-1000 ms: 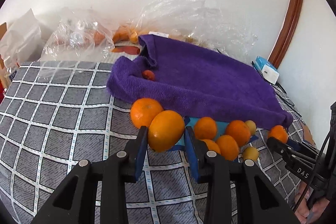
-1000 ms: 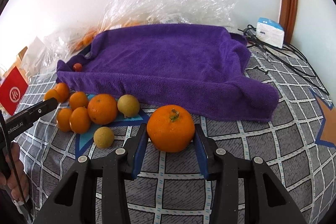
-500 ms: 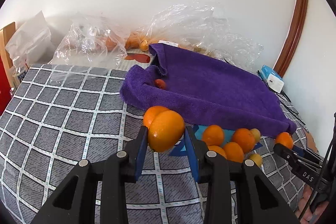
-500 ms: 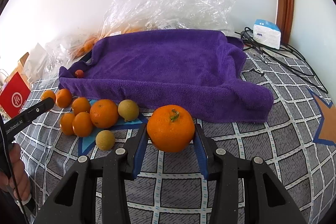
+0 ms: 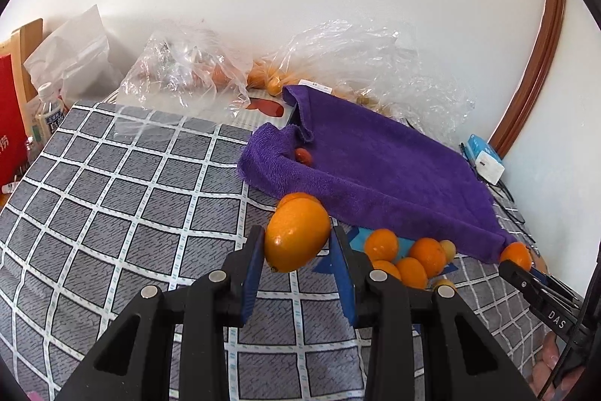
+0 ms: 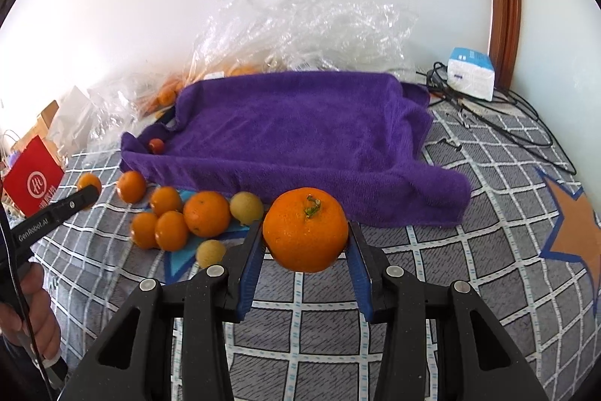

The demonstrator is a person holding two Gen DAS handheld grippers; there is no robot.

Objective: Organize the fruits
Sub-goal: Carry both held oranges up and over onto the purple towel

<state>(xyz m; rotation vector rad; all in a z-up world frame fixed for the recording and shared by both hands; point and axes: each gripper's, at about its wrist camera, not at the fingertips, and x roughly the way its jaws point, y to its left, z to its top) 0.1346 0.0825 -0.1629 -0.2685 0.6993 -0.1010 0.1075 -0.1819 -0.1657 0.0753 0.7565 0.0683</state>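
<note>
Checked cloth [image 6: 432, 288] bears loose fruits [image 6: 176, 213] before purple towel [image 6: 293, 123] — each tool [image 5: 296, 247] [image 6: 305, 243] grips an orange [image 5: 297, 236] [image 6: 305, 229].

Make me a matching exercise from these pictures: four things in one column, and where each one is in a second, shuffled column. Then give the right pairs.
Things
1. smooth orange
2. orange with green stem
3. small red fruit
4. white and blue box

Places
A. beside the cables near the wall
B. between the right gripper's fingers
C. in a corner of the purple towel
D. between the left gripper's fingers

Pairs: 1-D, 2-B, 3-C, 4-A
</note>
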